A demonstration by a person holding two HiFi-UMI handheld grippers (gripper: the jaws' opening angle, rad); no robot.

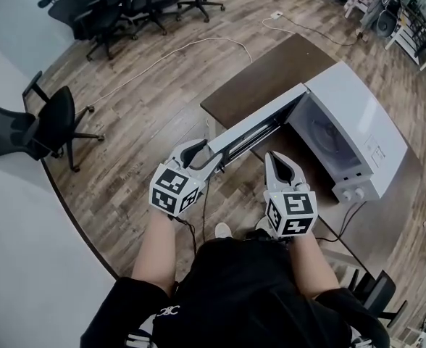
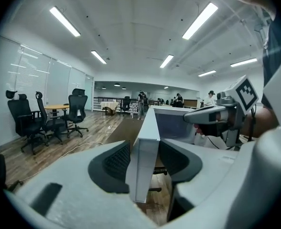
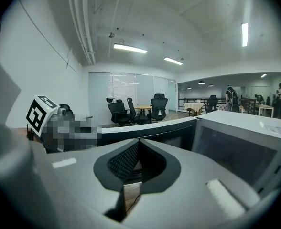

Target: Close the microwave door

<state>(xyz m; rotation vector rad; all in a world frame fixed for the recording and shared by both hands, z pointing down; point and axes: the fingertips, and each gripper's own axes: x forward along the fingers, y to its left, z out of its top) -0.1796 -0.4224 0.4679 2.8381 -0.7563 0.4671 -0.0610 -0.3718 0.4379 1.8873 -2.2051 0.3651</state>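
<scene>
At the right of the head view, the boxy white microwave oven sits on a dark brown wood-look table. Its long flat white door, with a dark window strip, is swung wide open toward the lower left. The left gripper, smooth grey plastic with ribbed black pads, is clamped on the door's free edge with a pad against each face. The right gripper sits mid-frame holding nothing, jaws closed tip to tip. There are two round knobs low on the front panel. The small label on the microwave's top is too tiny to read.
</scene>
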